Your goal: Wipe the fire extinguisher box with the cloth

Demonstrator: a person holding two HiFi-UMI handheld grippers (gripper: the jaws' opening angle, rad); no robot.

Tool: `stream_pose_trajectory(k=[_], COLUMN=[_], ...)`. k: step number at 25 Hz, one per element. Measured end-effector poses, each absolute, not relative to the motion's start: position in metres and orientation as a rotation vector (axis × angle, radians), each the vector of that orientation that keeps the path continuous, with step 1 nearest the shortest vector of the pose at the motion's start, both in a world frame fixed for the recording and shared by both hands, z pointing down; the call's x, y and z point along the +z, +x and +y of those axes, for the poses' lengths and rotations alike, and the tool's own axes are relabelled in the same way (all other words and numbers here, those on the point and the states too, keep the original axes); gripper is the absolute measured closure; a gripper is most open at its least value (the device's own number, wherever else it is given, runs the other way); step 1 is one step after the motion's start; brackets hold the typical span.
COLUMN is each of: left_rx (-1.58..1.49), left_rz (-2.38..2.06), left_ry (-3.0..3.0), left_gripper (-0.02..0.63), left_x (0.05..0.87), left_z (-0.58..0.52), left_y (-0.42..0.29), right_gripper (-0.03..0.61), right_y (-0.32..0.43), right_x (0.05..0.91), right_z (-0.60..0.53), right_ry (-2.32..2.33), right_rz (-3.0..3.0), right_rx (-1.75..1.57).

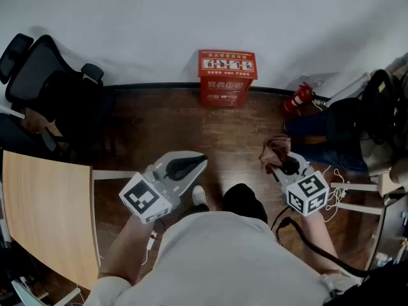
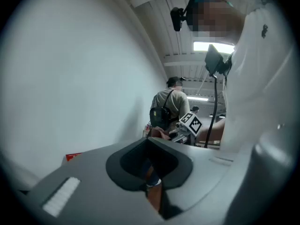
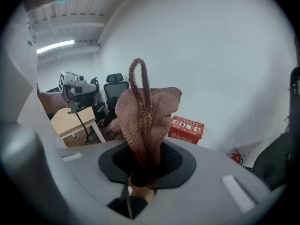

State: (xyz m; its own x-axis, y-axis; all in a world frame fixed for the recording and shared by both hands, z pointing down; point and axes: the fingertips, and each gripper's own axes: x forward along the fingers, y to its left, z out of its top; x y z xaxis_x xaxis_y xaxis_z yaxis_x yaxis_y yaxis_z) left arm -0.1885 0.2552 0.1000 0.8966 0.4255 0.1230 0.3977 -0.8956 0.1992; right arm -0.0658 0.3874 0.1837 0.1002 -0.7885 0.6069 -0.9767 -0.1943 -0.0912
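Red is what jumps out first: the fire extinguisher box (image 1: 227, 78) is parked on the wooden floor (image 1: 159, 123), right up against the white wall (image 1: 191, 18). It's well ahead of both grippers and isn't touched by anything. White printed panels can be seen on its lid and front, but the lettering is too small to be read. A small red fire extinguisher (image 1: 298, 98) is spotted off to the box's right, also down by the wall.

The cloth (image 1: 275, 150), a pinkish-brown knitted-looking thing, is pinched in the right gripper (image 1: 285, 164). The jaws are clamped on the cloth's lower end. In the right gripper view the rest is bunched up above them, with one loop sticking up on top. The box is seen behind it in that view, well apart from the cloth.

The left gripper (image 1: 187, 165) is held over the floor on the left. Its jaws are closed together with nothing between them, as far as can be made out. It's tipped upward, so mostly wall and ceiling are caught in its view, plus a sliver of the red box at the lower left. Another person (image 2: 168, 108) with a dark backpack is seen further back there.

A light wooden desk (image 1: 44, 209) is seen at the lower left of the head view. A black office chair (image 1: 44, 75) is parked by the wall beyond it.
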Motion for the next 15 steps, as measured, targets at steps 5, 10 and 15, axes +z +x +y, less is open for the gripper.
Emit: stream_pose_trajectory(k=[5, 10, 15], left_rx=[0.234, 0.312, 0.311], left_rz=[0.524, 0.429, 0.372], left_ry=[2.875, 2.865, 2.816], left_gripper=[0.614, 0.614, 0.614], left_x=[0.116, 0.141, 0.146], left_z=[0.209, 0.157, 0.119], left_y=[-0.128, -0.053, 0.045], right_gripper=[0.491, 0.492, 0.492], right_y=[0.009, 0.094, 0.172], right_x=[0.221, 0.265, 0.306], right_z=[0.318, 0.230, 0.145], right_ry=[1.979, 1.901, 1.776], right_rz=[-1.774, -1.831, -1.898], right_rx=[0.829, 0.876, 0.914])
